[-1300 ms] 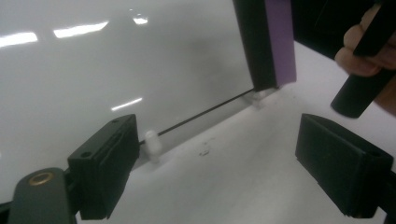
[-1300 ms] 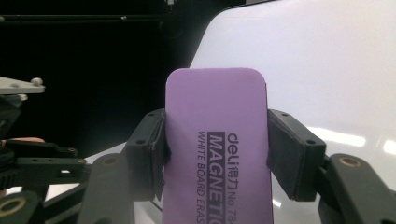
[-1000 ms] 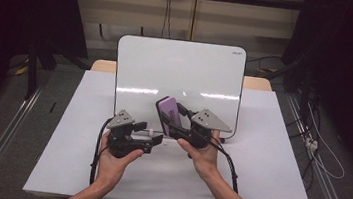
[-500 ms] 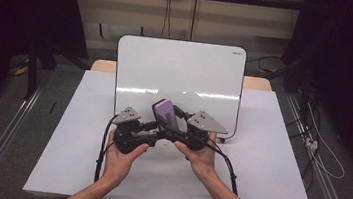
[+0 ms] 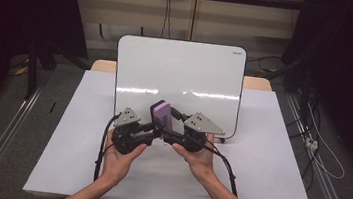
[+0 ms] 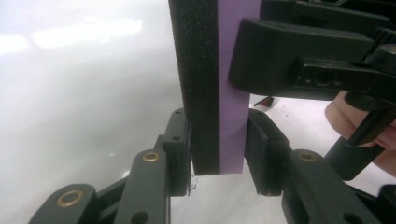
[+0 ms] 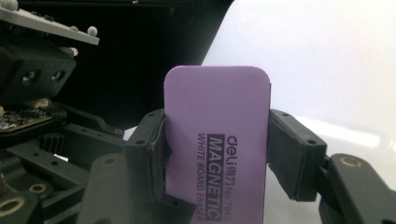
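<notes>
The left gripper [image 5: 153,133] has just closed its fingers on the purple whiteboard eraser [image 5: 163,114], across its thickness. The right gripper [image 5: 168,131] also clamps it across its width, so a handover looks under way.

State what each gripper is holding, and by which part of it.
Both hold the purple whiteboard eraser. The right gripper clamps its two long edges; the left gripper, whose jaws have just been closing, pinches its lower end across the felt and purple faces.
</notes>
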`<action>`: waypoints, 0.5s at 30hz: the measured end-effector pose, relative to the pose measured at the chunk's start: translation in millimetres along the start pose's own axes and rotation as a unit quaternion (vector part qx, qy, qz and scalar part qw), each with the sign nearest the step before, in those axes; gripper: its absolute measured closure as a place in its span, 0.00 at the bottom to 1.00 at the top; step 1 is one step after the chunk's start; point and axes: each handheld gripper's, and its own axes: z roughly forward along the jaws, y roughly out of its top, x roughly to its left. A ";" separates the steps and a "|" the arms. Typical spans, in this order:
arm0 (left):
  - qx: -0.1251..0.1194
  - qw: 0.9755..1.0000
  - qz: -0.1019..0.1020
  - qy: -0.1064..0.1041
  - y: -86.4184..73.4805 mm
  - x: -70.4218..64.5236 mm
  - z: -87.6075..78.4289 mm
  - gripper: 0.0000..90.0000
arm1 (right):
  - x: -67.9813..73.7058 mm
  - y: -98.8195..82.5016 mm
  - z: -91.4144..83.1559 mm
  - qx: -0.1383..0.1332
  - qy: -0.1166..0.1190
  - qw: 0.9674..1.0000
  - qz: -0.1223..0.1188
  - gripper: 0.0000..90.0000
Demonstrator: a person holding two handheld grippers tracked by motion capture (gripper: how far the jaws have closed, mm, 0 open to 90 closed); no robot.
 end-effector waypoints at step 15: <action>0.023 0.998 0.027 0.042 -2.2 11.6 -10.6 0.72 | -13.0 4.8 -14.5 0.026 -0.013 0.999 0.023 0.14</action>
